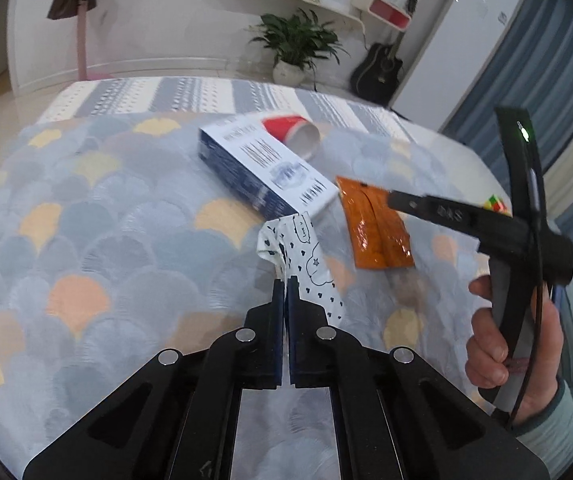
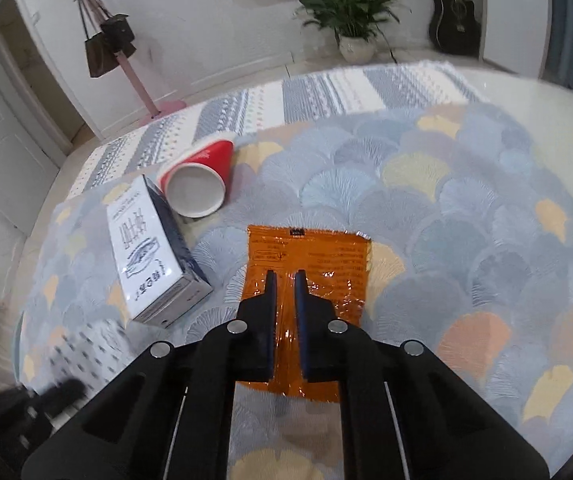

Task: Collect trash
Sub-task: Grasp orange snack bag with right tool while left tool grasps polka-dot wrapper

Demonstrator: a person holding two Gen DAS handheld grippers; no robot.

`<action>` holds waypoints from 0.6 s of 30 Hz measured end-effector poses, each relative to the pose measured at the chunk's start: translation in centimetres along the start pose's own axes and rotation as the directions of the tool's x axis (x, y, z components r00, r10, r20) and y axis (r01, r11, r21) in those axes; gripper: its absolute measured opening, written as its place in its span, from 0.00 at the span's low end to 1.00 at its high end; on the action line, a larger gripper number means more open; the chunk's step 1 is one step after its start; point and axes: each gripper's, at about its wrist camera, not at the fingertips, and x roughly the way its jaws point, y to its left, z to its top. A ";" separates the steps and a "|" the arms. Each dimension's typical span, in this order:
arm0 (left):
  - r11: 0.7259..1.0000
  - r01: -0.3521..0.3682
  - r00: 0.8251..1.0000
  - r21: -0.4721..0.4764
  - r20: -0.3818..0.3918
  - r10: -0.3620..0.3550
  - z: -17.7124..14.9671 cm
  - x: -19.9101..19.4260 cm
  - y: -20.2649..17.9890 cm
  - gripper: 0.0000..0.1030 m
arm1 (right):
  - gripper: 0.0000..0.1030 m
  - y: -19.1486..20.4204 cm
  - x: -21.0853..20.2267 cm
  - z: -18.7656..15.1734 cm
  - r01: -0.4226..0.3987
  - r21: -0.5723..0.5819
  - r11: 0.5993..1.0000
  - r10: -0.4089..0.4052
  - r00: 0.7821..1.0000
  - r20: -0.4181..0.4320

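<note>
Left wrist view: the left gripper [image 1: 286, 280] at bottom centre has its fingers clamped on a white crumpled paper wrapper printed with small dark hearts [image 1: 306, 256], which runs up the frame from the tips toward a blue-and-white rectangular cardboard box [image 1: 264, 166]. Behind the box lies a red paper cup [image 1: 296, 134] tipped on its side. To the right, a flat orange plastic sachet [image 1: 374, 228] lies on the soft quilt with a blue, grey and peach fan pattern [image 1: 106, 216], and the right gripper [image 1: 396, 199] reaches in over its upper edge from the right of the frame.

Right wrist view: the right gripper [image 2: 285, 274] sits low centre, its fingers slightly apart and holding nothing I can see. The sachet [image 2: 322, 256] lies directly under and ahead of the tips, its long axis running up the frame, in line with the fingers. The right hand is clearly the nearer one for it; the next grasp likely depends on catching an edge of the flat film
</note>
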 end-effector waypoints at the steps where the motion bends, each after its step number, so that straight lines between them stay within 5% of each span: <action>1: 1.000 0.001 1.000 -0.014 0.006 -0.001 0.1 -0.4 0.6 0.00 | 0.08 0.2 -0.2 0.0 -0.004 -0.009 1.000 0.004 1.000 -0.002; 2: 1.000 0.000 1.000 -0.023 0.008 0.000 0.2 -0.5 1.1 0.00 | 0.10 0.5 -0.1 0.0 -0.004 -0.018 1.000 0.004 1.000 -0.011; 3: 0.999 0.000 1.000 -0.037 0.011 0.001 0.2 -0.8 1.6 0.00 | 0.23 0.8 0.1 -0.1 0.003 -0.026 1.000 -0.003 1.000 -0.028; 4: 0.999 0.001 1.000 -0.045 0.012 0.000 0.3 -0.9 2.1 0.00 | 0.54 1.0 0.4 -0.1 0.008 -0.027 1.000 -0.009 0.999 -0.043; 6: 0.997 0.004 1.000 -0.071 0.015 -0.003 0.2 -1.3 3.1 0.00 | 0.75 1.1 0.7 -0.3 0.027 -0.012 1.000 -0.027 0.999 -0.033; 18: 0.991 0.001 0.998 -0.135 0.059 0.006 -0.1 -4.1 6.8 0.00 | 0.75 1.3 4.8 -1.2 0.198 -0.055 0.979 -0.203 0.974 -0.103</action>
